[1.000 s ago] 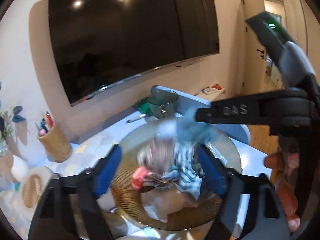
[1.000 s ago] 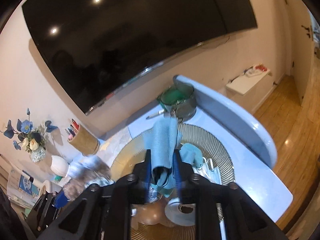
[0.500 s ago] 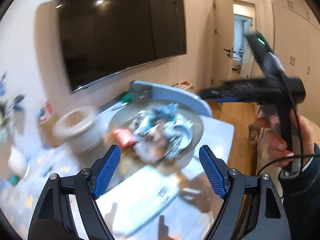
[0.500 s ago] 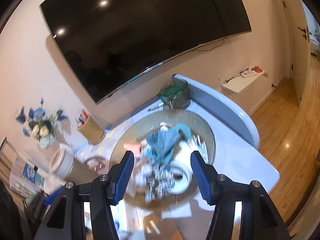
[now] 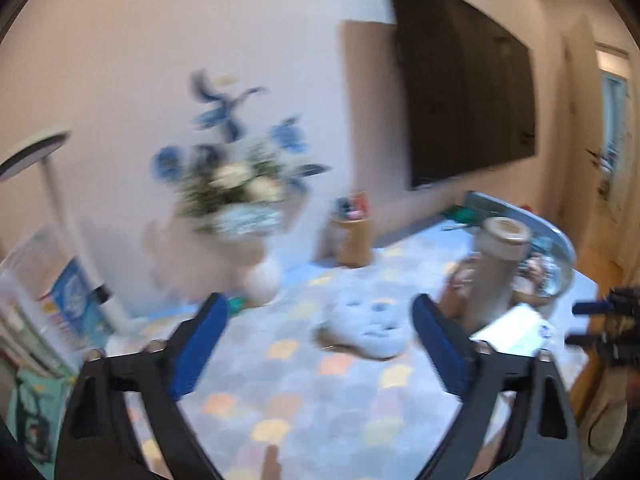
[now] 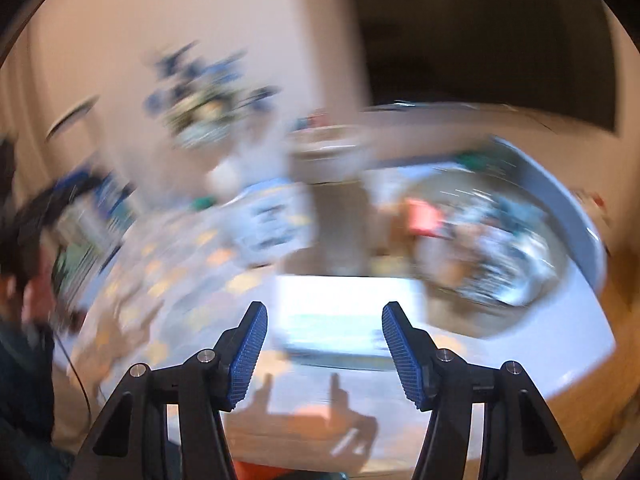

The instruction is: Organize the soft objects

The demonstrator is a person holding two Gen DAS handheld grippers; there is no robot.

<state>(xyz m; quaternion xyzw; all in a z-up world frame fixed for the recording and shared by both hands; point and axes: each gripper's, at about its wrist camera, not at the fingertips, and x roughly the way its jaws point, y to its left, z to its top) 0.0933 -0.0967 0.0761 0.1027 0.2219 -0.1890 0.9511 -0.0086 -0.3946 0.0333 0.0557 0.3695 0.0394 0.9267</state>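
Note:
Both views are blurred by motion. My left gripper (image 5: 318,308) hangs over the patterned tablecloth (image 5: 304,384), its jaws opening wide with nothing between them. A white face-shaped soft mask (image 5: 370,324) lies on the cloth just beyond its fingertips. The round tray (image 5: 568,248) with the heap of soft things sits far right. In the right wrist view my right gripper (image 6: 324,312) is open and holds nothing. It is above a white flat packet (image 6: 344,300), and the tray (image 6: 576,216) with its pile of cloths (image 6: 492,240) is to the right.
A flower vase (image 5: 244,208), a pen holder (image 5: 354,236) and a tall lidded jar (image 5: 500,256) stand along the back of the table. A dark screen (image 5: 460,100) hangs on the wall. A person (image 6: 24,280) is at the left edge, and the table's near edge is close below.
Both grippers have swung left, away from the tray. The right one let go of the blue cloth and opened. The left one released the bundle over the tray and opened wider.

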